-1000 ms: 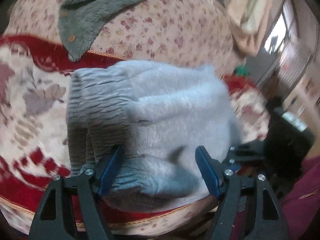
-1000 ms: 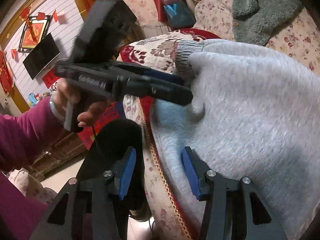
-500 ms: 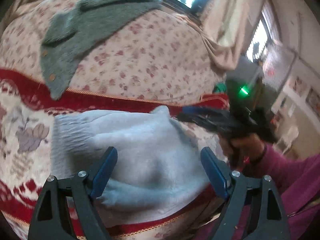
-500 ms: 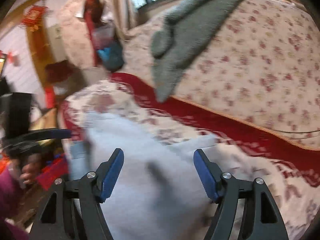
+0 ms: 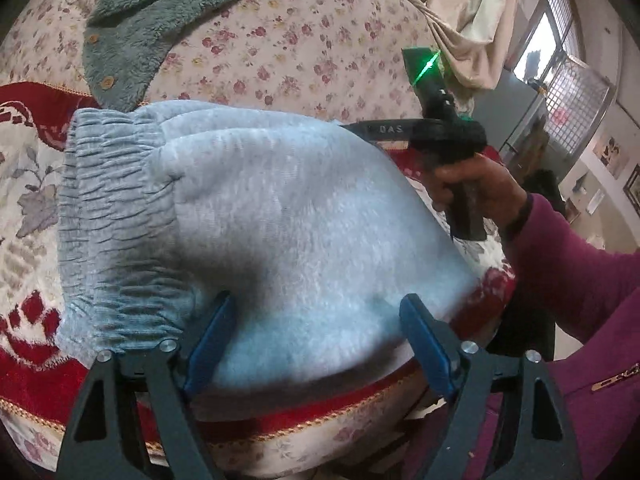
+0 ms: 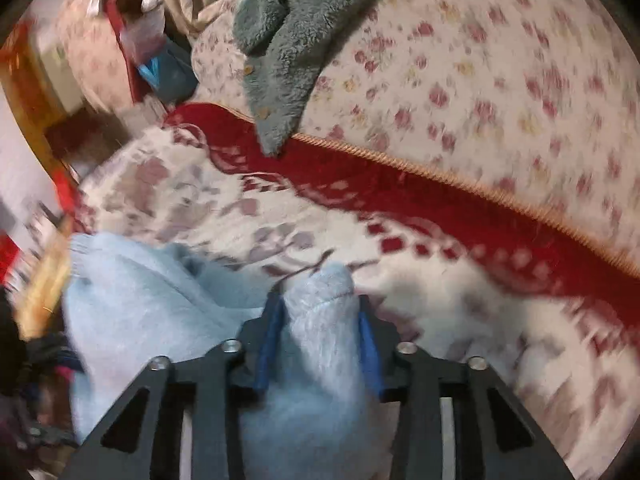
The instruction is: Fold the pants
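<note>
The light grey fleece pants (image 5: 288, 216) lie folded on the red and cream sofa seat, ribbed waistband (image 5: 108, 224) at the left. My left gripper (image 5: 316, 340) is open and empty, its blue fingers just above the pants' near edge. My right gripper (image 6: 320, 332) is shut on a bunched fold of the pants (image 6: 320, 320) at their right side. In the left wrist view the right gripper's black body (image 5: 444, 136) sits at the pants' far right edge, its fingertips hidden by the cloth.
A dark grey fleece garment (image 5: 160, 20) hangs over the floral sofa back (image 5: 304, 48). The sofa seat's front edge (image 5: 320, 432) is right below my left gripper. Cluttered furniture and bags (image 6: 152, 60) stand past the sofa's left end.
My right gripper has come down onto the pants' right side and closed on a fold of cloth. My left gripper has moved closer to the pants and stays open.
</note>
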The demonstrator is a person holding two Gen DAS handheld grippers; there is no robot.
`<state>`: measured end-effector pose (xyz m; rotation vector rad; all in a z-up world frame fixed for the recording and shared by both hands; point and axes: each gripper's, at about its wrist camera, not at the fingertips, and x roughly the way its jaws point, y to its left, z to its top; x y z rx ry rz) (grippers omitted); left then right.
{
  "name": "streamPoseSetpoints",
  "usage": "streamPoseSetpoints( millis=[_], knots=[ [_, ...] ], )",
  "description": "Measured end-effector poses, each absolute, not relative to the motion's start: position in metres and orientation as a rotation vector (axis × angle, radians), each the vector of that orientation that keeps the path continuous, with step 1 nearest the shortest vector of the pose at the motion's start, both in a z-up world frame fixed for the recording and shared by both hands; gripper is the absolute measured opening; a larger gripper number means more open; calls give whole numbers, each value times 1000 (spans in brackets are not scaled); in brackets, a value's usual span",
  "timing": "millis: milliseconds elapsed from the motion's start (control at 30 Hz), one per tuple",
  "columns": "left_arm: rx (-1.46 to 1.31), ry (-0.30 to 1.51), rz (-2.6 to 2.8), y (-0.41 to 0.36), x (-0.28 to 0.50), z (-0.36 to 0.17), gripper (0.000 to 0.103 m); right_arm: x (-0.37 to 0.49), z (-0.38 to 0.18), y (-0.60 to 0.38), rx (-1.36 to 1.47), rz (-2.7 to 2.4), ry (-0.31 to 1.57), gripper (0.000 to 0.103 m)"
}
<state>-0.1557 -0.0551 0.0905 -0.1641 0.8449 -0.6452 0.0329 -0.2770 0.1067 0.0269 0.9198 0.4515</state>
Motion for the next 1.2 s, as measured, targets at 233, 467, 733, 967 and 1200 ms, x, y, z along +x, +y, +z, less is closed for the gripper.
streamPoseSetpoints(
  millis=[233, 467, 733, 967, 1200],
  knots=[
    [-250, 824, -659, -45, -152, 79, 75, 48, 69, -281, 55, 391, 972, 21],
    [-290, 826, -652, -47, -151, 88, 76, 24, 115, -289, 74, 323, 908, 51],
    [-357, 724, -587, -50, -152, 138, 92, -42, 156, -265, 14, 329, 808, 73],
    [-308, 709, -500, -78, -138, 151, 93, -61, 146, -259, 35, 305, 847, 73],
    [-350, 751, -437, -60, -125, 138, 99, -75, 141, -299, 211, 363, 884, 97]
  ],
)
